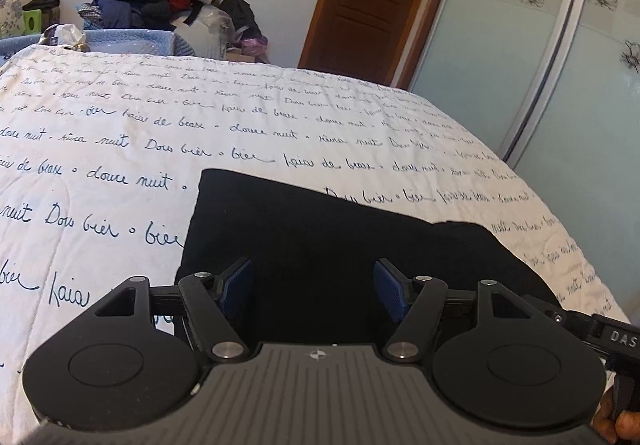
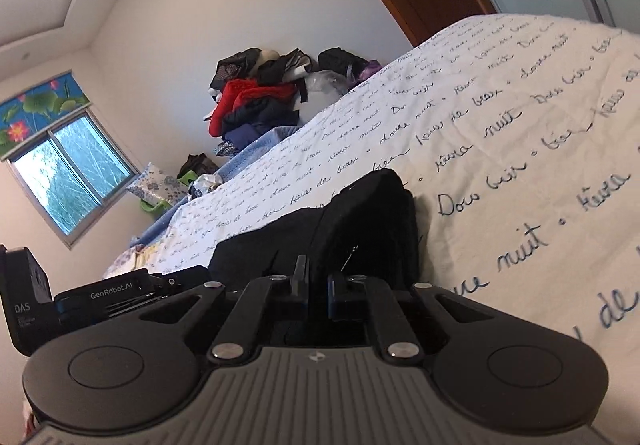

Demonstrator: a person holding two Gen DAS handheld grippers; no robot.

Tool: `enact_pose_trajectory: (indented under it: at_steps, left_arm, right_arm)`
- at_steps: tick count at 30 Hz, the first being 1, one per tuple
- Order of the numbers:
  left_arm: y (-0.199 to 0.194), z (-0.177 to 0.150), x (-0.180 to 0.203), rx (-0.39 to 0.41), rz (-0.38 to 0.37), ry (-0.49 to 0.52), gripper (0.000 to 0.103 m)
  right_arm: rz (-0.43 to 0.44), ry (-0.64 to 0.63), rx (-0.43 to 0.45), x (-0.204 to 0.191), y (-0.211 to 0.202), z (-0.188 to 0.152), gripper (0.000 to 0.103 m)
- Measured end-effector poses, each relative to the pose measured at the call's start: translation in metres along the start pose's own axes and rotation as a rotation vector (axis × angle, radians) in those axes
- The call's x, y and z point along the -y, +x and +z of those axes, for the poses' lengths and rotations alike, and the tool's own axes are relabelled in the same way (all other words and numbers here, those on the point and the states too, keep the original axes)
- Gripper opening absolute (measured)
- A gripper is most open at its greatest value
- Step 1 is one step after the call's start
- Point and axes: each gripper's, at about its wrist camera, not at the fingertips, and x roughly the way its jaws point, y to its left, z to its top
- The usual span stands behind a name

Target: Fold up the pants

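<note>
The black pants (image 1: 320, 245) lie on the bed (image 1: 120, 149) straight ahead of both tongs, the right gripper (image 2: 316, 285) nipped shut at their near edge, the left gripper (image 1: 314, 285) gaping empty above them.

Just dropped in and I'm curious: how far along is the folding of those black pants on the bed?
Done: the black pants already lie as a compact folded block on the bedspread. In hand: the right tongs are nearly closed at the pants' near edge, fabric apparently pinched; the left tongs hang open over them. Left: probably one more fold, though I can't tell for sure.
</note>
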Motion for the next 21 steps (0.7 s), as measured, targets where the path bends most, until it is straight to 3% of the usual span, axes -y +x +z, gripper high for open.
enact_pose_trajectory:
  at_steps: [5,9,11,15,18,21]
  left_arm:
    - [0.013,-0.011,0.004,-0.049,0.018,0.046,0.070]
    - [0.010,-0.012,0.007,-0.028,0.029,0.065,0.072]
    - [0.009,-0.012,0.010,-0.023,0.033,0.068,0.074]
    - [0.008,-0.013,0.015,-0.024,0.046,0.084,0.077]
    - [0.007,-0.014,0.017,-0.026,0.052,0.094,0.078]
    - [0.006,-0.014,0.018,-0.024,0.053,0.105,0.078]
  right_arm:
    - [-0.039,-0.014,-0.054,0.004,0.009,-0.004,0.012]
    - [-0.148,-0.089,0.042,-0.012,-0.005,0.008,0.018]
    - [-0.148,-0.148,0.090,-0.024,-0.008,0.015,0.018]
    - [-0.064,-0.280,-0.023,-0.050,0.018,0.014,0.019]
    - [-0.106,-0.355,-0.116,-0.055,0.044,0.001,0.020]
    - [-0.144,-0.344,-0.112,-0.047,0.047,0.000,0.019]
